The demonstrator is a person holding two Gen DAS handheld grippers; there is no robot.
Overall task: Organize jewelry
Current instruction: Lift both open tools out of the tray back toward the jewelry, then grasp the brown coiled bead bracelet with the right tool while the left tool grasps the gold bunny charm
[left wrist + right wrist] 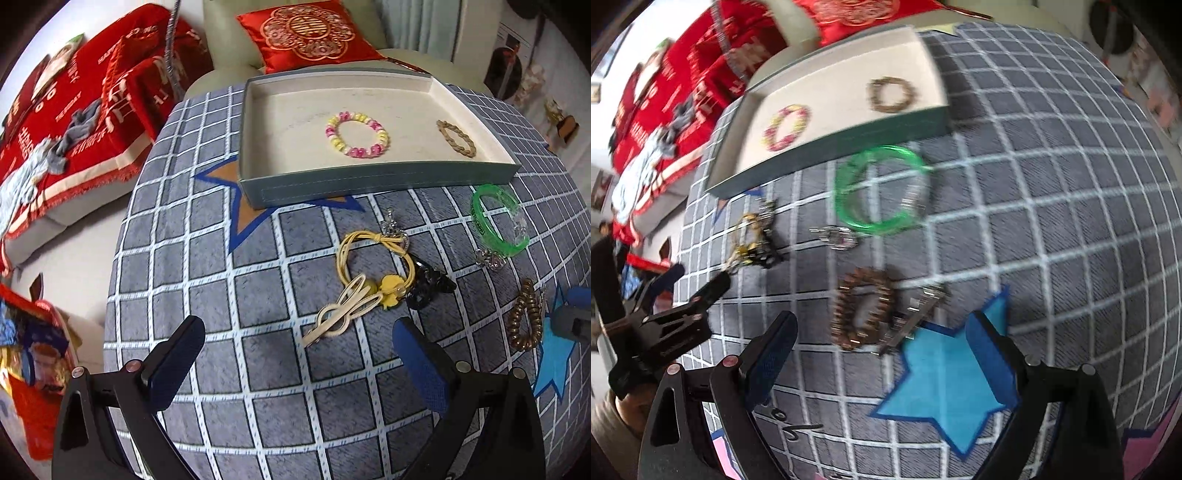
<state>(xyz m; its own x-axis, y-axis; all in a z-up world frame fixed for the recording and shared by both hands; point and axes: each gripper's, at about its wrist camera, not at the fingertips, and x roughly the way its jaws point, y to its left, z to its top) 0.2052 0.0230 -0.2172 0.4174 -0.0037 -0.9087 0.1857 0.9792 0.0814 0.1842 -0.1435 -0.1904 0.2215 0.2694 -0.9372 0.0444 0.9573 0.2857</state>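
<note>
A grey-green tray (369,181) (849,140) with a cream inside holds a pink and yellow bead bracelet (356,134) (786,127) and a braided tan bracelet (456,138) (892,95). On the checked cloth in front of it lie a yellow cord hair tie (373,269), a cream hair clip (340,314), a black clip (428,284), a green bangle (498,219) (881,188), a silver charm (836,236), a brown spiral hair tie (524,317) (862,308) and a metal clip (916,314). My left gripper (299,339) is open just short of the cream clip. My right gripper (882,332) is open around the brown spiral tie, not pressing it.
The checked cloth (258,369) covers a round table with star patches, a blue one (945,387) under my right gripper. A red blanket (74,122) lies on a sofa at left, a red cushion (306,33) behind the tray. The left gripper's body (665,325) shows at left.
</note>
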